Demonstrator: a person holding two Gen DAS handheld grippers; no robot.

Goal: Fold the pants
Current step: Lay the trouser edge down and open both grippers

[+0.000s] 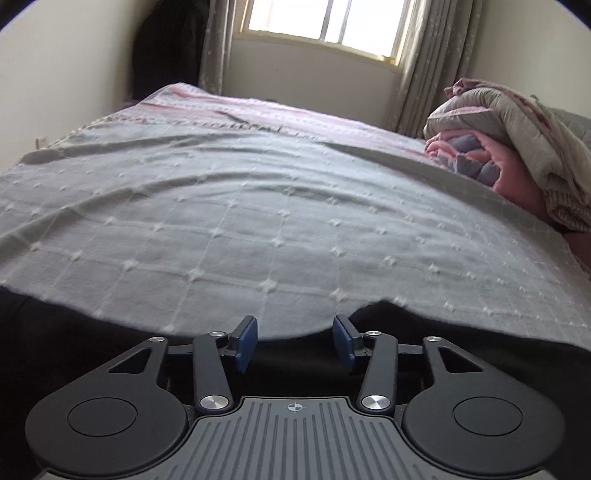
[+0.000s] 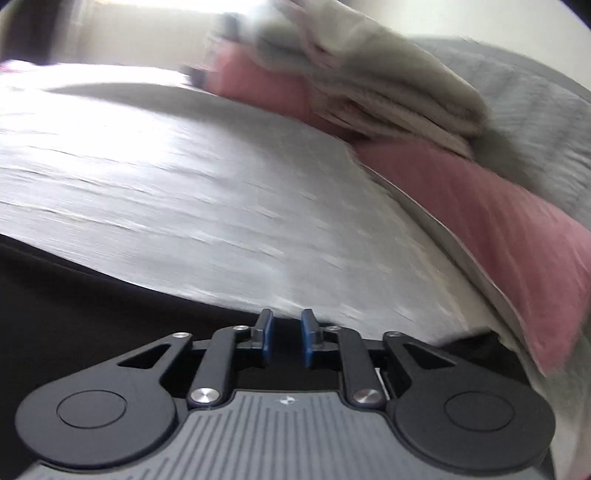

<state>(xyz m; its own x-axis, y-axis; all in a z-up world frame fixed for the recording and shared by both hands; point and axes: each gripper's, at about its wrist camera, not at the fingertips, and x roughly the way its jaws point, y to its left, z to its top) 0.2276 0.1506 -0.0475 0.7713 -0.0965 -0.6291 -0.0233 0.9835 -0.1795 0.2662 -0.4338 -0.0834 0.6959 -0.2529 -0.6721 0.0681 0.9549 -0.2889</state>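
The black pants (image 1: 74,332) lie flat along the near edge of the bed, under both grippers; they also show in the right wrist view (image 2: 92,302). My left gripper (image 1: 294,341) is open, low over the pants' far edge, with blue pads and nothing between them. My right gripper (image 2: 287,339) has its jaws a small gap apart, with nothing visibly between them, low over the pants' edge. The right wrist view is motion-blurred.
The bed (image 1: 258,206) has a grey checked cover. A pile of folded quilts (image 1: 517,147), pink and beige, lies at the right; it also shows in the right wrist view (image 2: 388,103). A window (image 1: 325,26) and curtains stand behind the bed.
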